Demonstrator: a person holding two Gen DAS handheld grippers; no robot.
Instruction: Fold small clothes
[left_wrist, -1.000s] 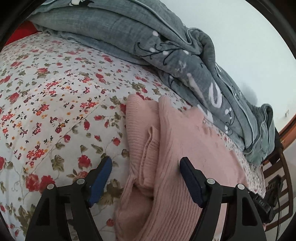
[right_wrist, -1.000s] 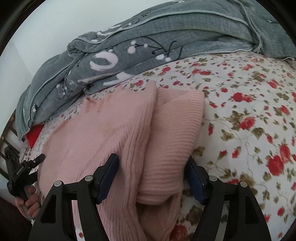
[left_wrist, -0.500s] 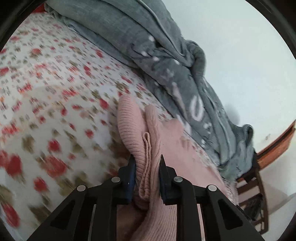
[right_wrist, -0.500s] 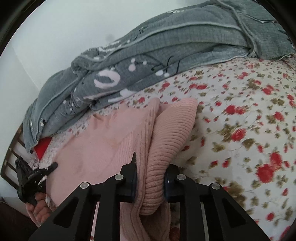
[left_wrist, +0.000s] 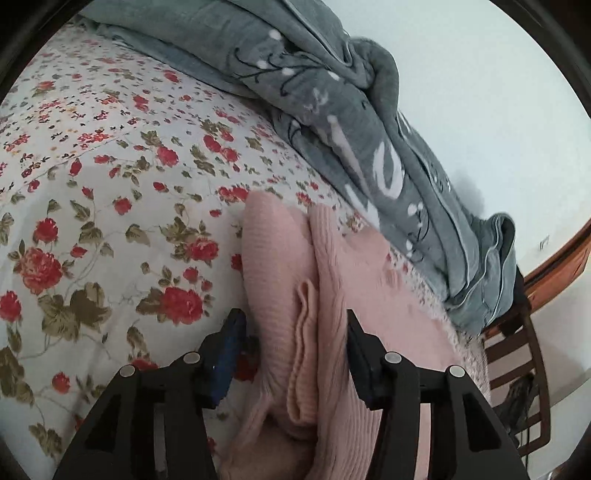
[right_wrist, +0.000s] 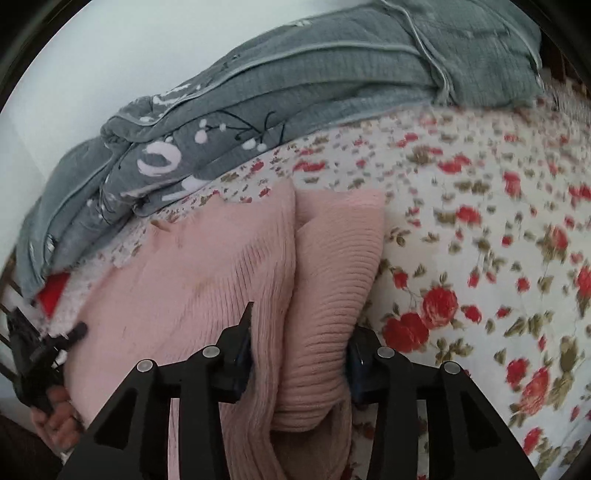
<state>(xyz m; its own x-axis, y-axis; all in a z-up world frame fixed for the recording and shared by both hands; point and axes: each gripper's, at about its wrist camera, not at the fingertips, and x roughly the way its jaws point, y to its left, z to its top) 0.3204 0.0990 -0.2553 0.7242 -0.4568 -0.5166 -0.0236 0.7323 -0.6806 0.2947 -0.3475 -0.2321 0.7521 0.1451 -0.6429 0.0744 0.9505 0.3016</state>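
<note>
A pink ribbed knit garment (left_wrist: 343, 295) lies folded on the floral bedsheet (left_wrist: 110, 184). In the left wrist view my left gripper (left_wrist: 293, 332) is open, its fingers on either side of the garment's folded edge. In the right wrist view the same garment (right_wrist: 229, 280) shows with its folded sleeve part (right_wrist: 332, 280) on the right. My right gripper (right_wrist: 301, 339) is open, its fingers straddling that fold. The left gripper (right_wrist: 44, 347) also shows at the far left of the right wrist view, held in a hand.
A grey patterned quilt (left_wrist: 332, 92) is bunched along the far side of the bed, also in the right wrist view (right_wrist: 258, 92). A wooden chair (left_wrist: 517, 362) stands beside the bed. A red item (right_wrist: 51, 295) shows under the quilt's end. White wall behind.
Both grippers shut on the pink garment's folded edges half a second ago and have now opened, letting the fabric go. The garment rests on the sheet.
</note>
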